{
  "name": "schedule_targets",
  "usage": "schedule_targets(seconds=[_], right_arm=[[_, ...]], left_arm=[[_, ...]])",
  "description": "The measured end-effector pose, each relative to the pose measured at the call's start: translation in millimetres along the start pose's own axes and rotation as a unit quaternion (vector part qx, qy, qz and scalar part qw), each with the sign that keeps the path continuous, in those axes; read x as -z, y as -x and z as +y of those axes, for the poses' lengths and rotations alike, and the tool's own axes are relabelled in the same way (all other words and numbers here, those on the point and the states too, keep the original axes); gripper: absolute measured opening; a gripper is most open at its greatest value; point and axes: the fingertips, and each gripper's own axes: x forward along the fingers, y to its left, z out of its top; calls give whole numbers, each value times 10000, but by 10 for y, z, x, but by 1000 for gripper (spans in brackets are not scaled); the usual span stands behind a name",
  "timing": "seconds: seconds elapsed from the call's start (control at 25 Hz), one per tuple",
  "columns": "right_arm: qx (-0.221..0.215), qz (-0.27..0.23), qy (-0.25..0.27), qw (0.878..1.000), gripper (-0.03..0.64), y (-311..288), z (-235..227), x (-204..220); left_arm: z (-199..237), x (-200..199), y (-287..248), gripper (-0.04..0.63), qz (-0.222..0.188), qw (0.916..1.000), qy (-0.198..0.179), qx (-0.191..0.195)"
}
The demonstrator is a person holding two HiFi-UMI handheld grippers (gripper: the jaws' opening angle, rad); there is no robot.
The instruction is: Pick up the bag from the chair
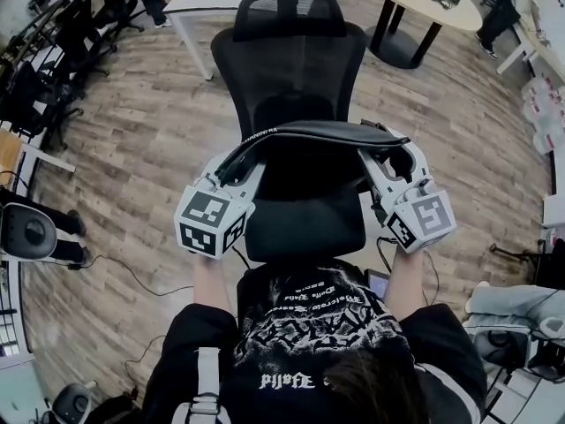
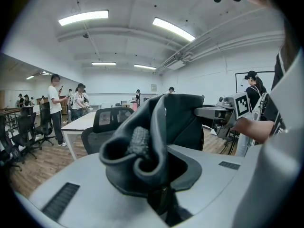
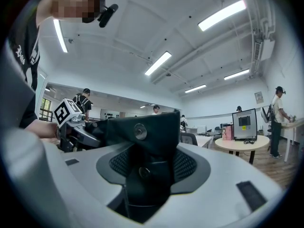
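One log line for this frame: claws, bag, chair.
left claw: shut on bag | right claw: shut on bag | bag: spans both claws, over chair seat

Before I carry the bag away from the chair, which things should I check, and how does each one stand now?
1. Left tool shut on the black bag: ok, bunched fabric is pinched between its jaws.
2. Right tool shut on the other end: ok, the flap with a snap stud sits between its jaws.
3. Bag off the seat of the office chair: ok, it spans between the two tools above the seat.
4. Nothing hanging under the bag: cannot tell, its underside is hidden.
5. Space around: ok, the people stand far off.
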Motion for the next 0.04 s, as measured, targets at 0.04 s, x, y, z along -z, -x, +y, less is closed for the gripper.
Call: schedule_targets(seconds=[0.04], right_arm=[[4, -8, -5, 10000, 215, 0, -3, 4]], left_arm=[[-1, 5, -6, 61, -2, 10000, -4, 3]])
